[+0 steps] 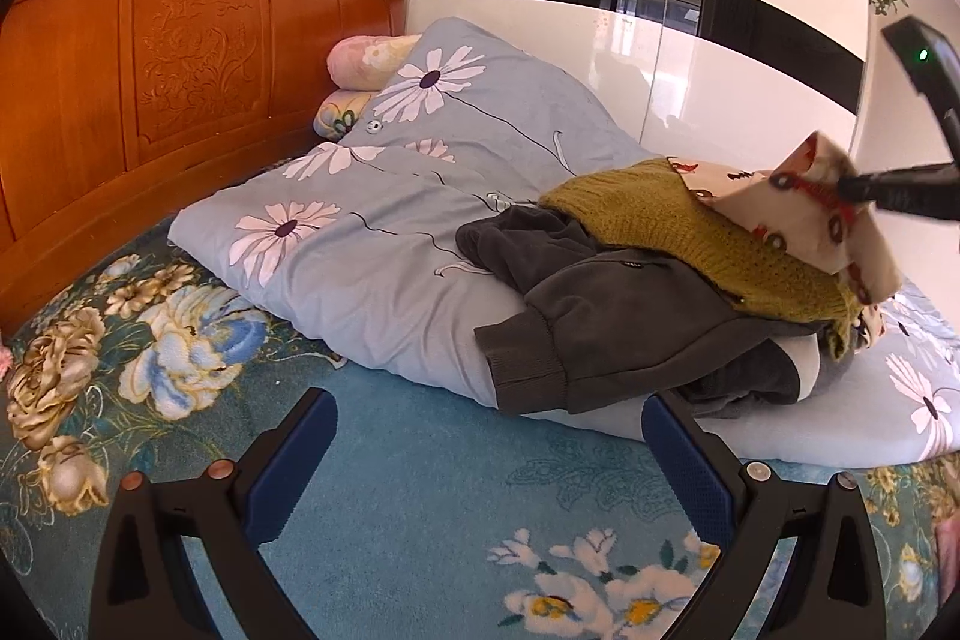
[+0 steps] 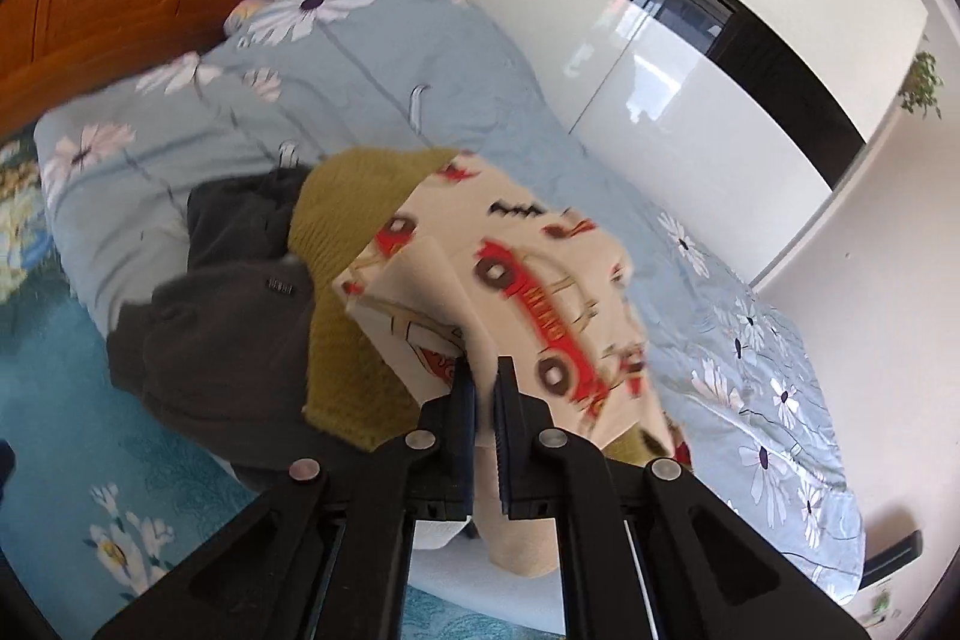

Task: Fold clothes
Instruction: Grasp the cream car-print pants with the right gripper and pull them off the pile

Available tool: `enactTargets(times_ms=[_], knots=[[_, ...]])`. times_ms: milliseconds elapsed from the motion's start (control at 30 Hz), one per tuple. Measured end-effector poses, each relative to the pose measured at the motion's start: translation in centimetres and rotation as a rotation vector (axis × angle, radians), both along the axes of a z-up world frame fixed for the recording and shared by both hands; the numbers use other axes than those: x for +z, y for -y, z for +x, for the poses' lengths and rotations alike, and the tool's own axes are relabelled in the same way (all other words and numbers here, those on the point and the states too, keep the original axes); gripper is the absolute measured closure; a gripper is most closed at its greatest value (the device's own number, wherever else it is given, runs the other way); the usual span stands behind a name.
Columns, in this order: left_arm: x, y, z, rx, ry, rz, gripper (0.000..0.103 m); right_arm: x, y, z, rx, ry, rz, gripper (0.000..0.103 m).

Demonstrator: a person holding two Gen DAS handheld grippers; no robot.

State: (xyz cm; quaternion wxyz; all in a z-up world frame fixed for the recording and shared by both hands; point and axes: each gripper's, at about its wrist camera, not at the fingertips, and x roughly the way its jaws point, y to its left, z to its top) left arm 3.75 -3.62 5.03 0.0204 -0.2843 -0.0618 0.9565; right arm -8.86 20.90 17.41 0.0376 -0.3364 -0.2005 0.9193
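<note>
The right gripper [image 2: 485, 370] had its jaws clamped on the near edge of the cream cloth [image 2: 528, 280] with red cars, and this cloth hung lifted above the pile, stretching away from the jaws toward the far left. Under it lay the mustard sweater [image 1: 708, 232], and under that the dark grey garment [image 1: 630, 328], all stacked on the blue flowered quilt [image 1: 372, 220] at the right side of the bed. The left gripper [image 1: 486, 466] hovered with jaws wide apart and empty, low over the teal bedspread [image 1: 420, 508], just near of the pile. The right one was clearly nearer the cloth; the left, I judge, would have to reach far and right to take the free edge.
</note>
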Motion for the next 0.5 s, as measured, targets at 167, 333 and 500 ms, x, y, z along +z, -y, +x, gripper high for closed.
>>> enactTargets(times_ms=[167,333,500], knots=[[1.9,0.2,3.7,-0.003,-0.013,-0.077,0.0,8.9,-1.8,3.7,0.015,-0.127,-0.145,0.098],[3.0,0.1,7.9,-0.01,0.003,-0.184,0.0,13.5,-2.5,8.9,0.054,-0.161,-0.275,0.099],[4.1,0.0,12.5,-0.002,0.004,-0.258,0.0,16.1,-2.4,15.1,0.134,-0.172,-0.339,0.099]])
